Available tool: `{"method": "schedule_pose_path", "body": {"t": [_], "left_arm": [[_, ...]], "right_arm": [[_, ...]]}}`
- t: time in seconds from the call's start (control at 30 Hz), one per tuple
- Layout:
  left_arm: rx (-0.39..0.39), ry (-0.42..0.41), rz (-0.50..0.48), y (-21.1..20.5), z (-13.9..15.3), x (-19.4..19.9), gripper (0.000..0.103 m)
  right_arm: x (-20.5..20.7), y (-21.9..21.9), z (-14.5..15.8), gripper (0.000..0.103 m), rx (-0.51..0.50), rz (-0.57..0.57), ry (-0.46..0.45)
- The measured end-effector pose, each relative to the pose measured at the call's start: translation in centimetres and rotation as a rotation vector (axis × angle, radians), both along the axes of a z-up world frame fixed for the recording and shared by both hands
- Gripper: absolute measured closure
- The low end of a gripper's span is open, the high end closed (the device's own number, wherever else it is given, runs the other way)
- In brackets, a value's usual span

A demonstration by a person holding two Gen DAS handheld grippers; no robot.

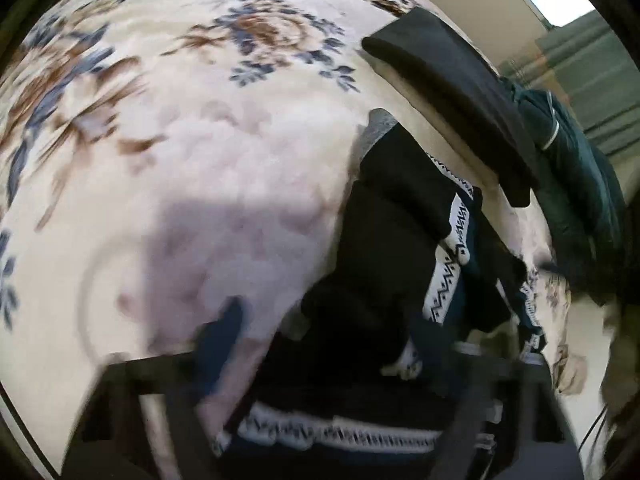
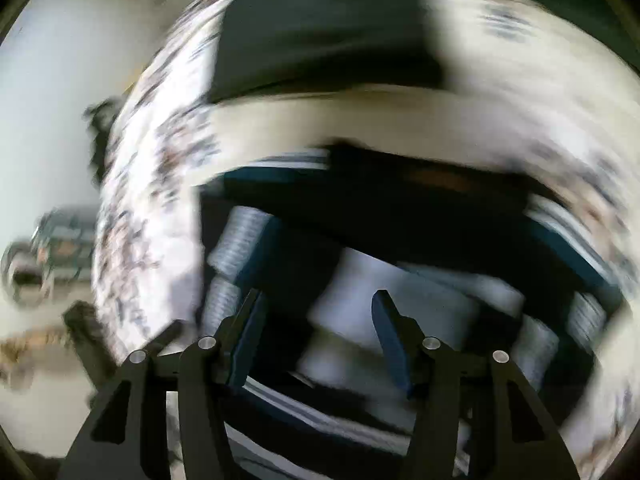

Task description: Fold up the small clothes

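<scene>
A dark navy and black garment [image 1: 400,200] with white zigzag trim lies crumpled on a floral blanket [image 1: 200,160]. My left gripper [image 1: 352,332] hangs over its near end, badly blurred. Its fingers stand apart with the cloth between them, and a strip of blanket shows beside the left finger [image 1: 226,320]. In the right wrist view the same garment [image 2: 400,216] fills the lower middle, smeared by motion. My right gripper [image 2: 316,320] is open just above it, its blue pads [image 2: 386,332] holding nothing.
A folded black garment [image 1: 452,92] lies on the blanket beyond the crumpled one, also visible as a dark block [image 2: 320,28]. A dark green jacket [image 1: 576,184] lies at the bed's right edge. Blurred objects [image 2: 60,240] stand on the floor to the left of the bed.
</scene>
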State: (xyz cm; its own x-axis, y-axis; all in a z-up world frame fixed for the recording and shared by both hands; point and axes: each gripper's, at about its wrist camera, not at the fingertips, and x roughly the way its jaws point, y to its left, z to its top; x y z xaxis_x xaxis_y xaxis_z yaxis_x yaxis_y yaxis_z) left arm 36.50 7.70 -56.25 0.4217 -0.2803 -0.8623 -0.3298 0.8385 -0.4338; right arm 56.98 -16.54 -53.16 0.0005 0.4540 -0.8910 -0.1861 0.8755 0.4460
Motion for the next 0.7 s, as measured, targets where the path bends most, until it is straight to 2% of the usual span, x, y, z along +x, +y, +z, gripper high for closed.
{"method": "schedule_pose_path", "body": {"t": [0.03,0.17,0.23,0.27,0.3,0.37,0.53,0.63,0.7], "left_arm": [[0.002,-0.002,-0.025,0.1,-0.4,0.5,0.078],[-0.004,-0.025,-0.048,-0.2,-1.0,0.2,0.085],[-0.022,-0.031,-0.047,0.0,-1.4,0.2,0.086],[-0.029,-0.033,-0.047,0.2,-1.5,0.1,0.087],[-0.038,-0.034,-0.045,0.3,-1.6,0.1,0.087],[-0.054,-0.033,-0.040,0.4,-1.9,0.4,0.087],[-0.076,-0.039,-0.045,0.7,-2.2,0.7,0.088],[-0.091,-0.026,-0.045,0.9,-2.2,0.7,0.087],[-0.121,0.002,-0.020,1.6,-1.8,0.7,0.083]], "right_arm": [[1.6,3.1,-0.9,0.046,0.009,0.064,0.011],[5.6,9.9,-4.2,0.046,0.008,0.175,0.084],[6.7,11.9,-5.8,0.051,0.024,0.206,0.127],[7.1,13.3,-6.3,0.071,0.021,0.249,0.128],[7.0,13.9,-7.0,0.098,0.022,0.279,0.128],[7.6,15.0,-7.4,0.100,0.012,0.286,0.116],[10.7,13.1,-8.5,0.101,0.002,0.122,0.120],[10.6,13.0,-9.6,0.101,-0.041,0.131,0.128],[10.6,12.4,-9.7,0.100,0.006,0.118,0.175]]}}
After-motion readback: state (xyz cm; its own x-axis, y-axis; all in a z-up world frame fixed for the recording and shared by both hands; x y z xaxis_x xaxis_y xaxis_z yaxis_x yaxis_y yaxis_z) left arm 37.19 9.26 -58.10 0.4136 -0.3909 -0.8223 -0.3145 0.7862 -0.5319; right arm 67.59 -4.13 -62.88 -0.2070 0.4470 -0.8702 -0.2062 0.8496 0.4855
